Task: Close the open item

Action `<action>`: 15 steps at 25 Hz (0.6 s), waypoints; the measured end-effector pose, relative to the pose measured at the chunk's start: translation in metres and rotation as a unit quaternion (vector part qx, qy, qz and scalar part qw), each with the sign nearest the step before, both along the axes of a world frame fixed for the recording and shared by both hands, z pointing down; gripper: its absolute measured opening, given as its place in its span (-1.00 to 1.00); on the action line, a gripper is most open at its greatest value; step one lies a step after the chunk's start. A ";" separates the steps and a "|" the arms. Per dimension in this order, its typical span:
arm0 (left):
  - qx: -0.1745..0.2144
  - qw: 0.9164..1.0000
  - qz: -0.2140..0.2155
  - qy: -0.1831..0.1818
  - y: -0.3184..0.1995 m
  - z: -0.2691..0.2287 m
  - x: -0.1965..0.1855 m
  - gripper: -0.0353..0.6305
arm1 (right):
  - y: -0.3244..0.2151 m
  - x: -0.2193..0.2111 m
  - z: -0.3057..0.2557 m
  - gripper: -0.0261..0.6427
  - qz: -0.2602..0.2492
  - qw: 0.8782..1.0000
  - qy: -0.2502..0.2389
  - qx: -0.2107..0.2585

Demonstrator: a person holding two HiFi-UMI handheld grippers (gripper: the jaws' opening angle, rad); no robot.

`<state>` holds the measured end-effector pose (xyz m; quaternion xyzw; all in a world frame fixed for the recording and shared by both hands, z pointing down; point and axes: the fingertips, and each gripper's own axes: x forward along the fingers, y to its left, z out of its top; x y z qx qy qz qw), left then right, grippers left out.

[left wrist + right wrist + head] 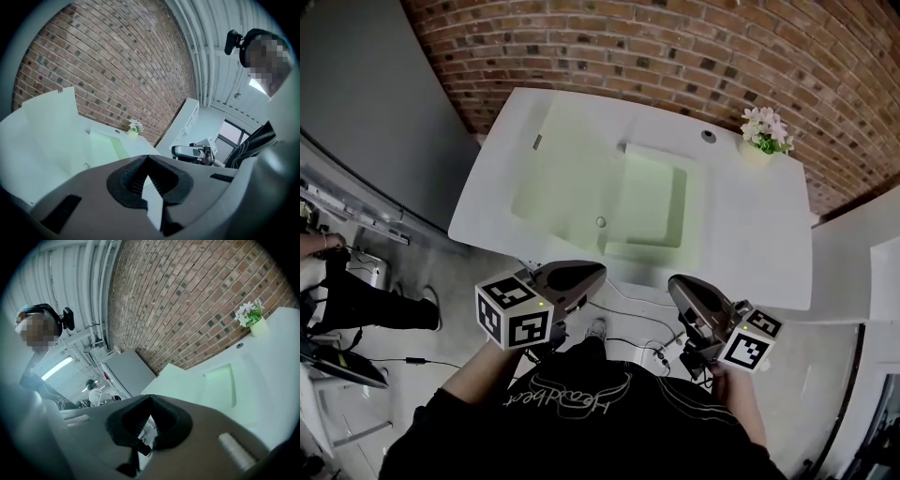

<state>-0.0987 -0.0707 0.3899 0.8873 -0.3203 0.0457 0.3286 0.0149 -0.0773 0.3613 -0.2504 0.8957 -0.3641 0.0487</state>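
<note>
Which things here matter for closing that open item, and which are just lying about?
For the job: raised lid, open compartment, left gripper, right gripper.
Lying about: potted flowers, floor cables, brick wall.

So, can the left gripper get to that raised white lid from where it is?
Probably yes. The lid stands open over the left half of the counter, and nothing lies between it and the left gripper, which hovers shut by the near edge.

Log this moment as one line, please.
stage: before contact | lid: open | left gripper: shut, empty | right gripper: shut, empty | both short of counter
</note>
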 end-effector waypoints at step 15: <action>-0.060 0.997 -0.043 -0.014 -0.031 0.062 -0.049 -0.89 | -0.033 -0.013 0.024 -0.91 0.005 0.999 0.016 -0.033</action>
